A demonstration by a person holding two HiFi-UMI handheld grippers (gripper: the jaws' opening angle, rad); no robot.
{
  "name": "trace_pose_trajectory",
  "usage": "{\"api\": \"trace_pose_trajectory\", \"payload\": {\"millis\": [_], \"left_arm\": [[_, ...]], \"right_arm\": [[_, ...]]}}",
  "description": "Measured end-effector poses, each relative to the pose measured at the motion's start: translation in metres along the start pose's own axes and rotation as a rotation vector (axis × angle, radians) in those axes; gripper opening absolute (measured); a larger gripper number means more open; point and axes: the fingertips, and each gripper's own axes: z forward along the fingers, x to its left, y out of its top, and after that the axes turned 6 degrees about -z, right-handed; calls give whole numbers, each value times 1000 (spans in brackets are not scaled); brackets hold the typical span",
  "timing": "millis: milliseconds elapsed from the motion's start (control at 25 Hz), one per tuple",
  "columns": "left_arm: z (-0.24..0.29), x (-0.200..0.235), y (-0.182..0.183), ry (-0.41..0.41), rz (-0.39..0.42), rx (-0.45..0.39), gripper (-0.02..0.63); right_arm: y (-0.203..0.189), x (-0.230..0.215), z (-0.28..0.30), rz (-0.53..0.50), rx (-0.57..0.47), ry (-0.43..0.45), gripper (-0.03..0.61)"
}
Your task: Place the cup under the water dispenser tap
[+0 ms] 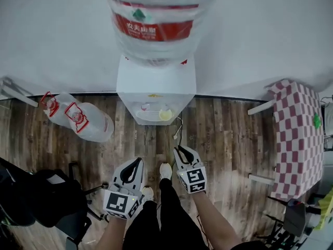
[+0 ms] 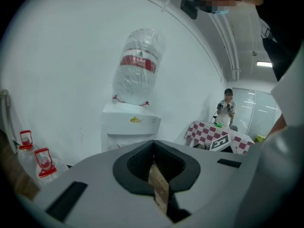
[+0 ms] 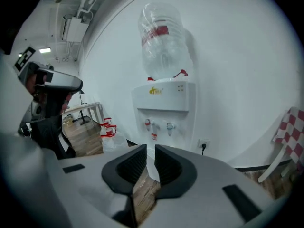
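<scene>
A white water dispenser (image 1: 155, 85) with a big bottle (image 1: 156, 20) on top stands against the wall ahead. A small pale yellow cup (image 1: 165, 114) sits in its recess on the drip tray, on the right side. Both grippers hang over the wooden floor well short of the dispenser, with nothing in them. My left gripper (image 1: 138, 161) has its tips (image 2: 153, 144) together. On my right gripper (image 1: 178, 149) (image 3: 150, 152) the jaws stand a narrow gap apart and pinch nothing. The red tap (image 3: 148, 124) and blue tap (image 3: 169, 126) show in the right gripper view; the jaws hide the cup there.
Two water bottles (image 1: 78, 116) with red handles lie on the floor left of the dispenser. A table with a red-checked cloth (image 1: 296, 137) stands at the right, a black chair (image 1: 47, 197) at the lower left. A cable (image 1: 177, 130) trails from the dispenser. A person (image 2: 227, 109) stands far off.
</scene>
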Motion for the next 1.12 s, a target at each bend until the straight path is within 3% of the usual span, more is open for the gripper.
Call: {"api": "trace_pose_trajectory", "payload": {"millis": [440, 640, 1120], "left_arm": [[-97, -35, 57, -34, 39, -66, 9], [-138, -39, 58, -50, 79, -91, 9], [-196, -60, 50, -99, 71, -108, 9]], "right_arm": [[63, 48, -124, 68, -98, 11, 31], [89, 64, -166, 58, -167, -26, 31], [104, 108, -229, 105, -252, -65, 31]]}}
